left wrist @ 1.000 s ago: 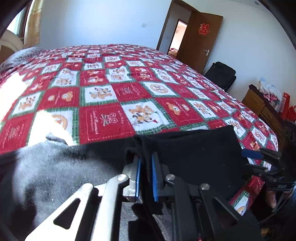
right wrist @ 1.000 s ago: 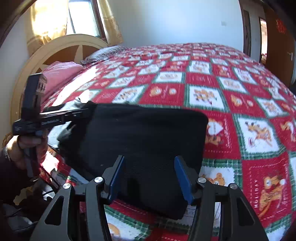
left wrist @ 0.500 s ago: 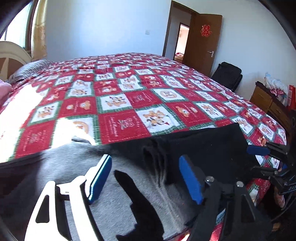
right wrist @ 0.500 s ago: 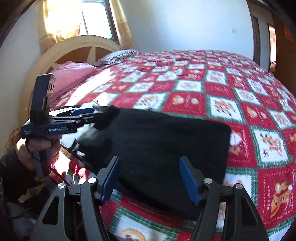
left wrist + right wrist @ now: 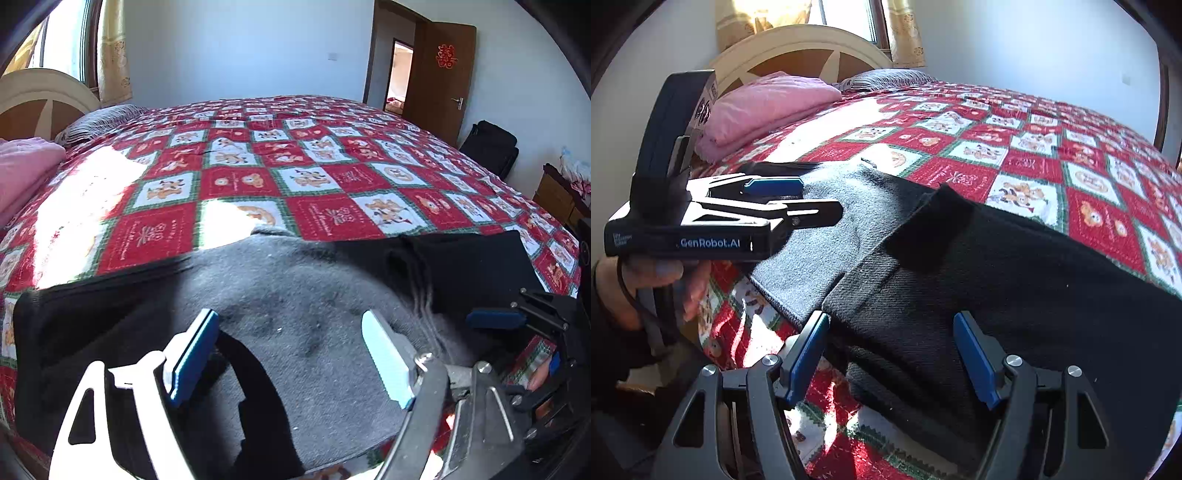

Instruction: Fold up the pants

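Note:
The black pants (image 5: pixel 303 314) lie folded on the red patchwork bedspread (image 5: pixel 277 177) near the bed's front edge; their sunlit part looks grey. My left gripper (image 5: pixel 291 358) is open and empty, hovering just above the pants. In the right wrist view the pants (image 5: pixel 1015 280) fill the foreground, with a small flap turned up at their top edge. My right gripper (image 5: pixel 894 358) is open and empty over their near edge. The left gripper also shows in the right wrist view (image 5: pixel 798 199), held above the grey part. The right gripper shows at the right of the left wrist view (image 5: pixel 495 319).
A pink folded blanket (image 5: pixel 768 107) and a striped pillow (image 5: pixel 886 77) lie by the headboard (image 5: pixel 798 48). A brown door (image 5: pixel 439 74), a black bag (image 5: pixel 491 147) and a wooden cabinet (image 5: pixel 557 195) stand to the right of the bed.
My left gripper was shut on the pants' fold a second ago; it has opened, let go and drawn back. My right gripper stayed open and shifted slightly left along the pants.

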Motion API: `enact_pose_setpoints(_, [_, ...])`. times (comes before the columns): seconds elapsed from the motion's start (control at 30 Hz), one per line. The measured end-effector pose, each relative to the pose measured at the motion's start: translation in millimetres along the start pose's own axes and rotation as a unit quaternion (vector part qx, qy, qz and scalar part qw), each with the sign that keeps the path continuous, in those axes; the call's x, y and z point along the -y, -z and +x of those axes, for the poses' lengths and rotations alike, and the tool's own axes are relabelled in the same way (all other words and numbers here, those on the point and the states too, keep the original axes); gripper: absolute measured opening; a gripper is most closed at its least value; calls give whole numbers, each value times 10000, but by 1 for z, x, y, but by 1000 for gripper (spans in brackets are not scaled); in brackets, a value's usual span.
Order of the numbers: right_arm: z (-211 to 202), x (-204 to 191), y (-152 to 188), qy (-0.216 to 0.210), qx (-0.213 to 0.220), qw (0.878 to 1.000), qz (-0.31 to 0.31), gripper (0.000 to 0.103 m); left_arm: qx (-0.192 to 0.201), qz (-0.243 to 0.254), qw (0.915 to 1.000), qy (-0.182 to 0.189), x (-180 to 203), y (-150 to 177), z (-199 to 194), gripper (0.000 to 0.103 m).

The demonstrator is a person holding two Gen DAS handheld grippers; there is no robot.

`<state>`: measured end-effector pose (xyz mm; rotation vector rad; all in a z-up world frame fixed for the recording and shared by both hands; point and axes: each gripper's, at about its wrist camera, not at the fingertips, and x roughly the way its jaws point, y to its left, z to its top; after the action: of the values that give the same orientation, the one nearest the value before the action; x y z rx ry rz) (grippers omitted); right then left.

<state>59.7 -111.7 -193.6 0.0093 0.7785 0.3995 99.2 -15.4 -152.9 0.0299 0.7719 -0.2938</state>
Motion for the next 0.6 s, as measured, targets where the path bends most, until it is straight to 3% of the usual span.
enact_pose_setpoints(0.07, [-14, 5, 2, -244, 268, 9991, 238, 72, 69, -24, 9999, -116, -14, 3, -9, 83])
enact_pose_setpoints(0.17, [-33, 11, 4, -257, 623, 9971, 366, 72, 174, -112, 9987, -464, -48, 9, -25, 86])
enact_pose_setpoints(0.37, [-42, 23, 2, -93, 753, 9950, 651, 72, 369, -941, 9869, -1255, -140, 27, -48, 87])
enact_pose_setpoints(0.47, [-43, 26, 4, -28, 764, 9944, 735, 72, 435, -1363, 9825, -1196, -169, 37, -51, 87])
enact_pose_setpoints(0.6, [-43, 28, 8, 6, 747, 9941, 792, 72, 389, -1605, 9810, -1016, -176, 50, -41, 86])
